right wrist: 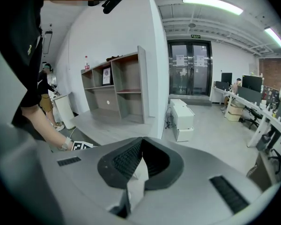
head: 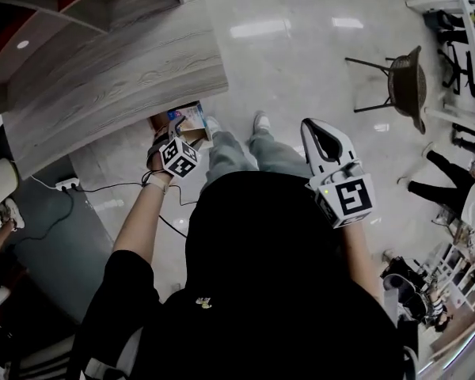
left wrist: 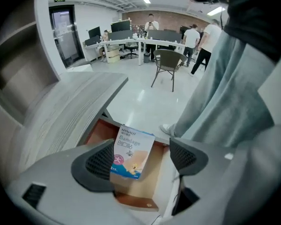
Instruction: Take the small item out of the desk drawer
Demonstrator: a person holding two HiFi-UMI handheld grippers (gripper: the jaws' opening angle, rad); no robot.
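Observation:
A small white and blue bandage box [left wrist: 131, 153] stands tilted in the open wooden desk drawer [left wrist: 147, 184], under the grey desk top [left wrist: 70, 107]. My left gripper [left wrist: 143, 157] is open around the box. The box leans by the left pad [left wrist: 100, 162], and the right pad [left wrist: 180, 154] stands well apart from it. From the head view the left gripper [head: 166, 135] reaches down to the drawer [head: 160, 122], where the box [head: 188, 118] shows. My right gripper [head: 321, 137] is held up to the right, away from the drawer. Its jaws [right wrist: 141, 146] are shut with nothing between them.
The curved grey desk [head: 119, 70] runs along the left. A black cable [head: 103, 187] lies on the floor below it. A chair [head: 404, 81] stands on the shiny floor at the far right. Open shelves [right wrist: 126, 86] and office desks with people [left wrist: 152, 29] fill the background.

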